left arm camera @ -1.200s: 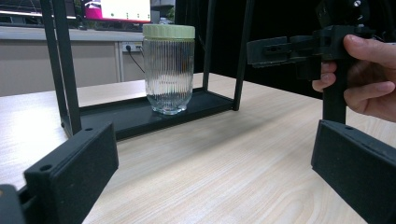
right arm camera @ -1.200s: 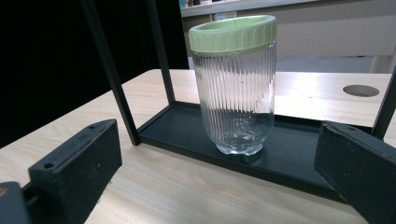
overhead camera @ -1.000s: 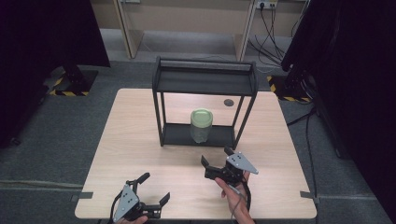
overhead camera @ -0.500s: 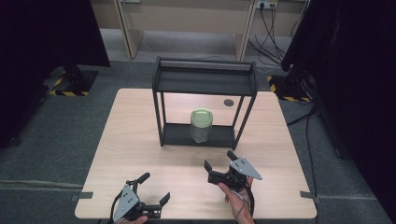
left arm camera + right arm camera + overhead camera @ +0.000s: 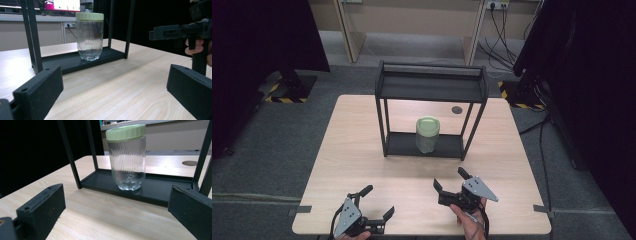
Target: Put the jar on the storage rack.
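A ribbed clear glass jar (image 5: 427, 135) (image 5: 89, 37) (image 5: 127, 157) with a pale green lid stands upright on the bottom shelf of a black metal rack (image 5: 431, 85). My left gripper (image 5: 377, 204) hovers open near the table's front edge, left of centre, nothing between its jaws. My right gripper (image 5: 450, 180) is open too, low over the table in front of the rack, aimed at the jar and well short of it. In the left gripper view the right gripper (image 5: 180, 31) and a hand appear at the right.
The rack's four thin uprights and its bottom tray (image 5: 155, 187) frame the jar. A small round dark grommet (image 5: 456, 109) sits in the light wooden table (image 5: 357, 140) behind the rack. Grey carpet, dark curtains and cables surround the table.
My right gripper has drawn back a little toward the front edge of the table. The left gripper and the jar have stayed put.
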A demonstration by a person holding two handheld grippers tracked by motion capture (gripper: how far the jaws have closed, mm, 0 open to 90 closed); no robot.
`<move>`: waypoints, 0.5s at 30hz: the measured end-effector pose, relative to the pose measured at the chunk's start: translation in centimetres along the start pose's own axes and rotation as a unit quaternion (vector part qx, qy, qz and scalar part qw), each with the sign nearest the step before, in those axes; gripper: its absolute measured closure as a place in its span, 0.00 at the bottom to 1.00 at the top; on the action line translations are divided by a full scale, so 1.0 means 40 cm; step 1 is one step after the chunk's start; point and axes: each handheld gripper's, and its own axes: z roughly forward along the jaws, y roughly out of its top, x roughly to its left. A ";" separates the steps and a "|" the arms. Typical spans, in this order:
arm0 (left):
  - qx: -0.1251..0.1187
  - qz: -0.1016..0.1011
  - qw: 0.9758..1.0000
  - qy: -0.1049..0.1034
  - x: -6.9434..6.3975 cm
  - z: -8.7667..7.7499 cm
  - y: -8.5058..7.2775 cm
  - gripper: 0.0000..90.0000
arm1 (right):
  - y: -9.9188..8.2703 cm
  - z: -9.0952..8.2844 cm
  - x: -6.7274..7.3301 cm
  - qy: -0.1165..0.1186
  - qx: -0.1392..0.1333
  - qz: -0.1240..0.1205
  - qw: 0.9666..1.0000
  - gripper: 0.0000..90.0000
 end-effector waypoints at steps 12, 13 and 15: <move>0.002 0.000 1.000 0.000 -0.001 0.001 -0.002 0.00 | 0.003 -0.020 0.015 0.001 -0.007 -0.003 1.000 0.02; 0.002 0.001 1.000 0.000 -0.001 0.002 -0.002 0.00 | 0.002 -0.023 0.017 0.002 -0.007 -0.004 1.000 0.02; 0.003 0.001 1.000 0.000 -0.002 0.002 -0.002 0.00 | 0.001 -0.028 0.018 0.001 -0.008 -0.004 1.000 0.02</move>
